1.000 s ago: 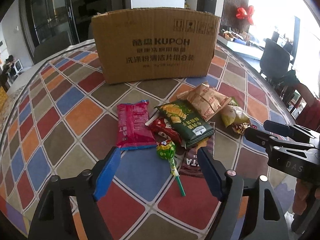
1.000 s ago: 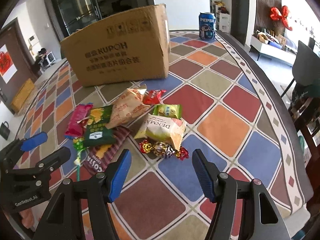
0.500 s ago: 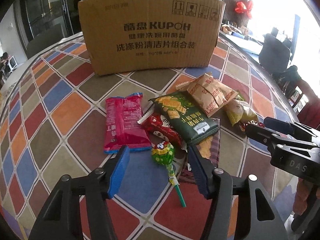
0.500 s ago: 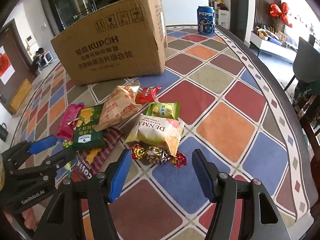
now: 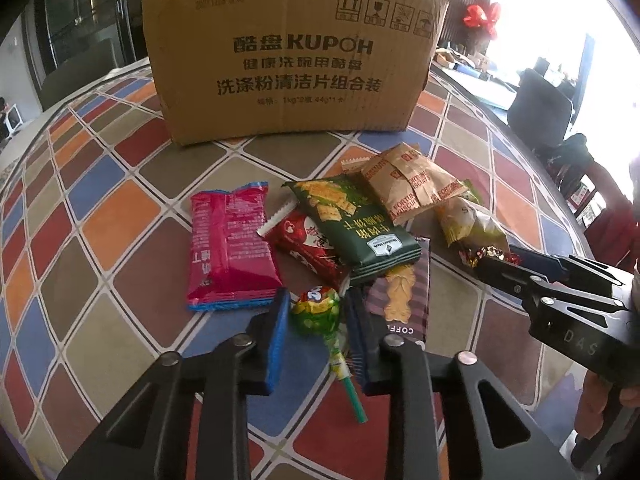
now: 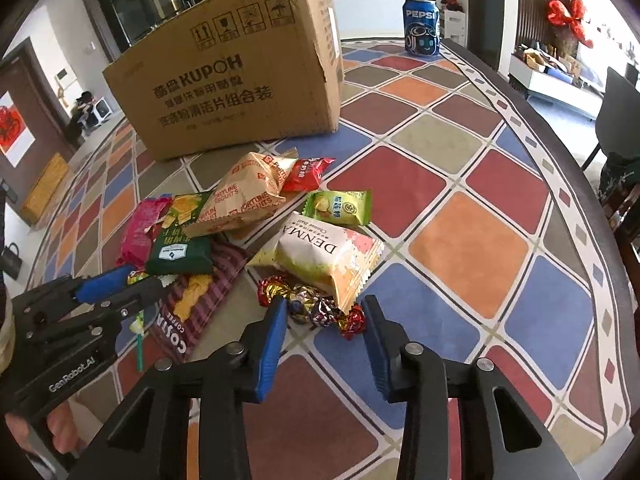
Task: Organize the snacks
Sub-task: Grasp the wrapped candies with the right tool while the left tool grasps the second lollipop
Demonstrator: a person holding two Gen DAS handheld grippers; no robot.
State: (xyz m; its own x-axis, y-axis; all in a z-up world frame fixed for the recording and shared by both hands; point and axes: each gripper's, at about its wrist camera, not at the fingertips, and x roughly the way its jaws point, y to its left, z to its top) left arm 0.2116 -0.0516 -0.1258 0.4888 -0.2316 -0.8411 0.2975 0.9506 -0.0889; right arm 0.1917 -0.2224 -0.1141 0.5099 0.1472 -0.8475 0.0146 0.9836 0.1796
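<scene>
Jaws: left gripper (image 5: pixel 316 320) narrowed around lollipop (image 5: pixel 317 311) | right gripper (image 6: pixel 325 330) spread over foil candies (image 6: pixel 316 310) | box (image 5: pixel 292 60) reads KUPOH

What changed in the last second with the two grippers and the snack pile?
The left gripper moved in and narrowed its fingers around the lollipop; contact is unclear. The right gripper advanced, narrowing around the foil candies. Nothing is lifted. The other snacks, cardboard box and Pepsi can stayed put.

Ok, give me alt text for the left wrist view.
The left gripper brackets a green-wrapped lollipop on a colourful checked table. Snack packets lie beyond it before a cardboard box; the right gripper is at right.
</scene>
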